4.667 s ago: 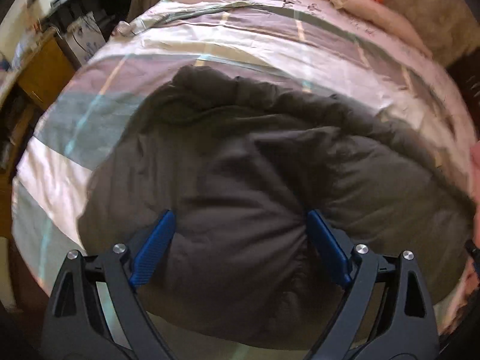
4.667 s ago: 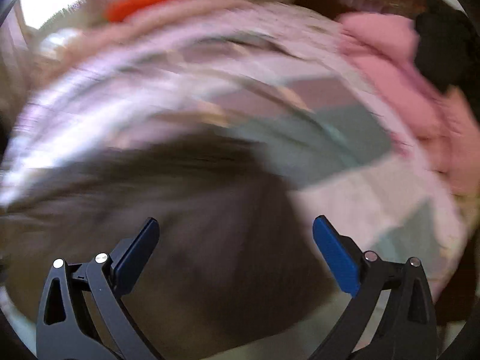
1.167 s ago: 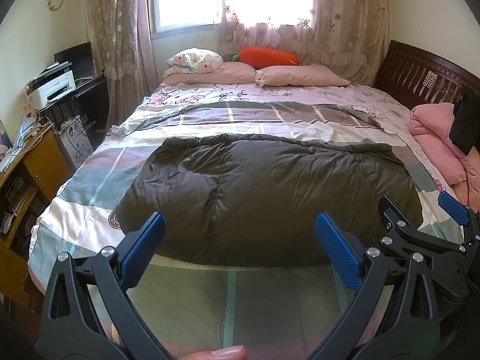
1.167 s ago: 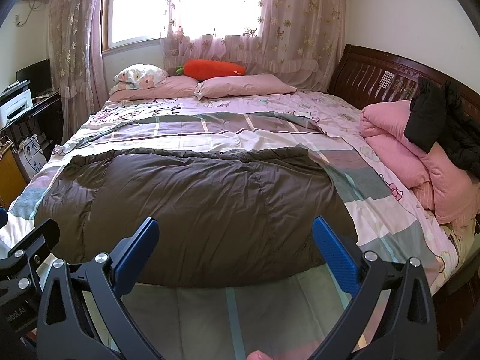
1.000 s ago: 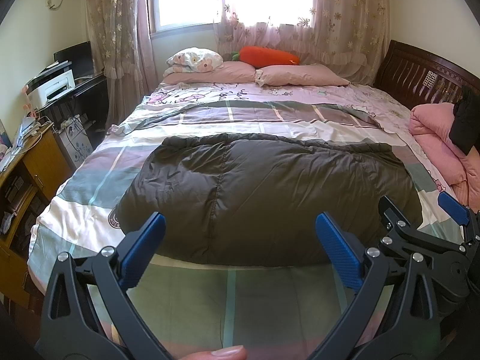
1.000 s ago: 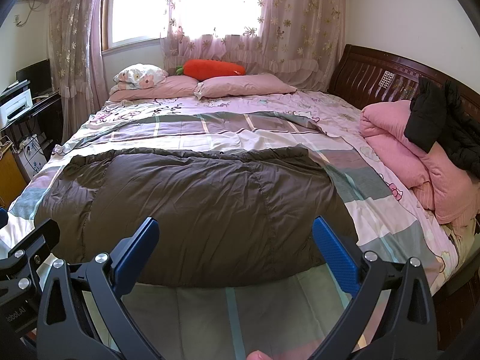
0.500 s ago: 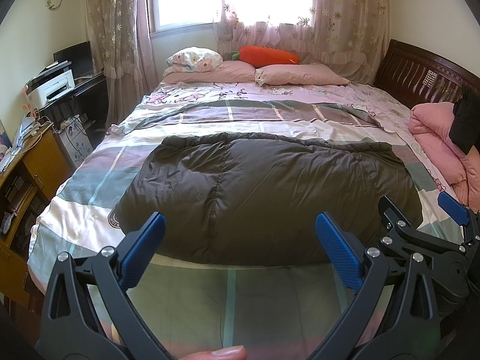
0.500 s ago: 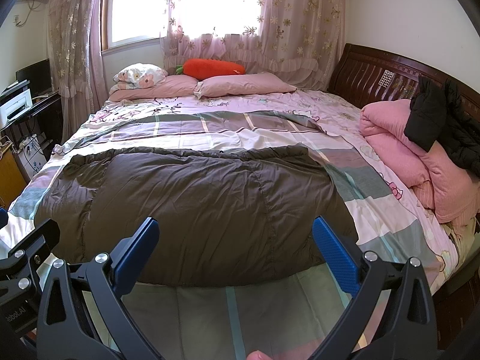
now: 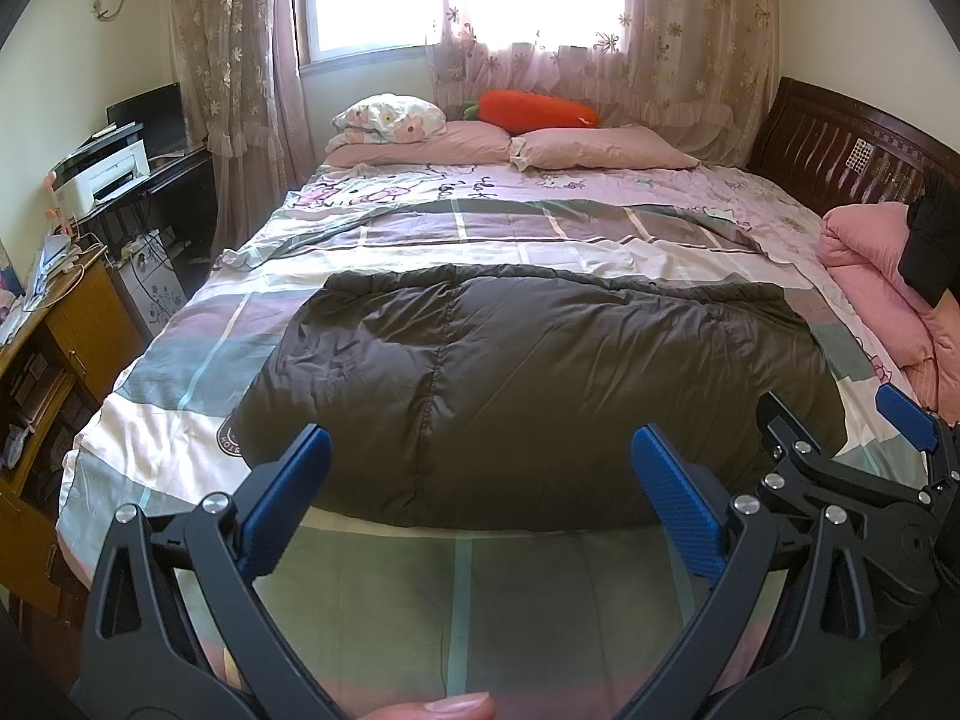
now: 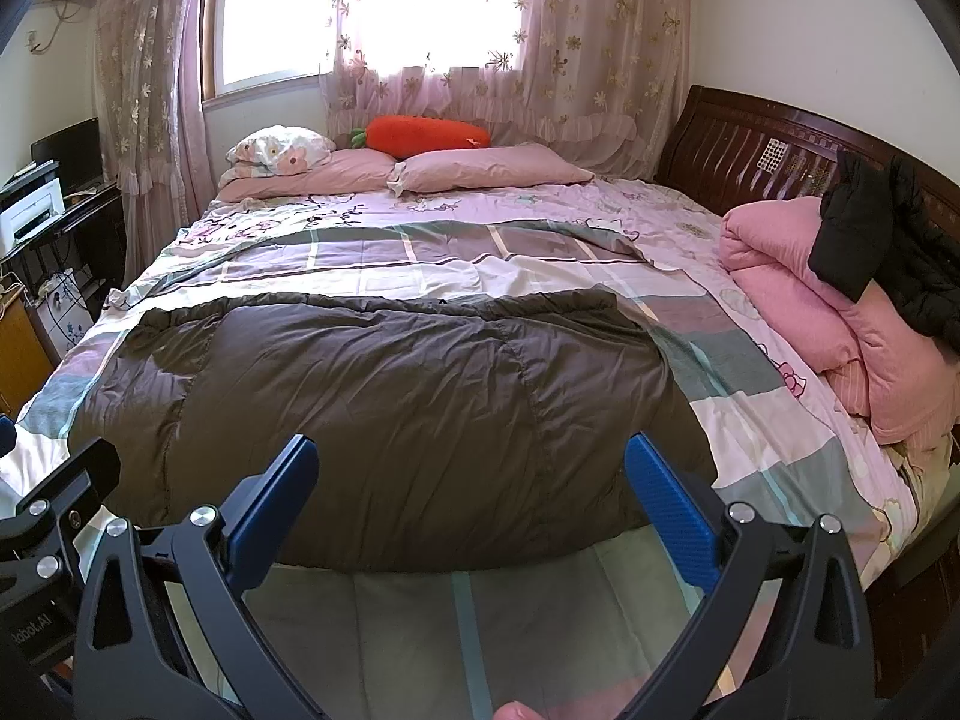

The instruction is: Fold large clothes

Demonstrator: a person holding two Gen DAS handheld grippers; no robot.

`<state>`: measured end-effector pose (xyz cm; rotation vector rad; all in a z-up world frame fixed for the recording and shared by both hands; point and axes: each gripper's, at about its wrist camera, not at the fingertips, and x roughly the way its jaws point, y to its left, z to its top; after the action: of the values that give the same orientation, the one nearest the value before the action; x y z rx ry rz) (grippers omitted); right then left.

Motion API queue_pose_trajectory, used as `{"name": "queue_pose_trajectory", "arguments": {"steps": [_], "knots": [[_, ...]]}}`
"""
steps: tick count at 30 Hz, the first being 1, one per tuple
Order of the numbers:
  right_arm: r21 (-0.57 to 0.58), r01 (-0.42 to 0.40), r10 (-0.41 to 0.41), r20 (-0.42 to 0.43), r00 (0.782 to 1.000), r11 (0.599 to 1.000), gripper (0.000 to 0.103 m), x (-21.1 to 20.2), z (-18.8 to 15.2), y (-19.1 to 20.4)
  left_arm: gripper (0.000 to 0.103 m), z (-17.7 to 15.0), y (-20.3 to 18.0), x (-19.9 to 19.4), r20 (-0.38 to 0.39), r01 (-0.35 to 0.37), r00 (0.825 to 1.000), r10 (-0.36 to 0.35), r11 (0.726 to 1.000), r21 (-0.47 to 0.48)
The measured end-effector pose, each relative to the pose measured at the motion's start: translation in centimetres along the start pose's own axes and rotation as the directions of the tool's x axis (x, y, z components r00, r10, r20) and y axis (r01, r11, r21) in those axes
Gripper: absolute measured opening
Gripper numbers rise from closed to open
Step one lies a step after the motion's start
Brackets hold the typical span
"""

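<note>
The dark brown padded quilted coat point(image 9: 540, 396) lies beyond both sets of spread blue fingers, neither the left gripper point(image 9: 480, 498) nor the right gripper point(image 10: 471, 504) touching it. It rests flat across the checked bedspread point(image 10: 420, 264), apparently folded into a wide band, perhaps with a fold left.

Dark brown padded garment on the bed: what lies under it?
The dark brown padded garment lies flat on a plaid quilt, which shows around its edges. Whatever lies directly beneath its middle is covered. Both grippers are open and off it.
</note>
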<state>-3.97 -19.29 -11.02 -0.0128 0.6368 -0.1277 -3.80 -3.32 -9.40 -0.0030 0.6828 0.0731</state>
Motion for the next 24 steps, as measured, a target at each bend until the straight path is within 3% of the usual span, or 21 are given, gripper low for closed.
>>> {"name": "queue_pose_trajectory", "arguments": {"steps": [24], "knots": [[0.001, -0.001, 0.001, -0.011, 1.000, 1.000, 0.102, 0.28, -0.66, 0.01, 0.101, -0.60, 0.41, 0.05, -0.013, 0.008, 1.000, -0.007, 1.000, 0.019]]}}
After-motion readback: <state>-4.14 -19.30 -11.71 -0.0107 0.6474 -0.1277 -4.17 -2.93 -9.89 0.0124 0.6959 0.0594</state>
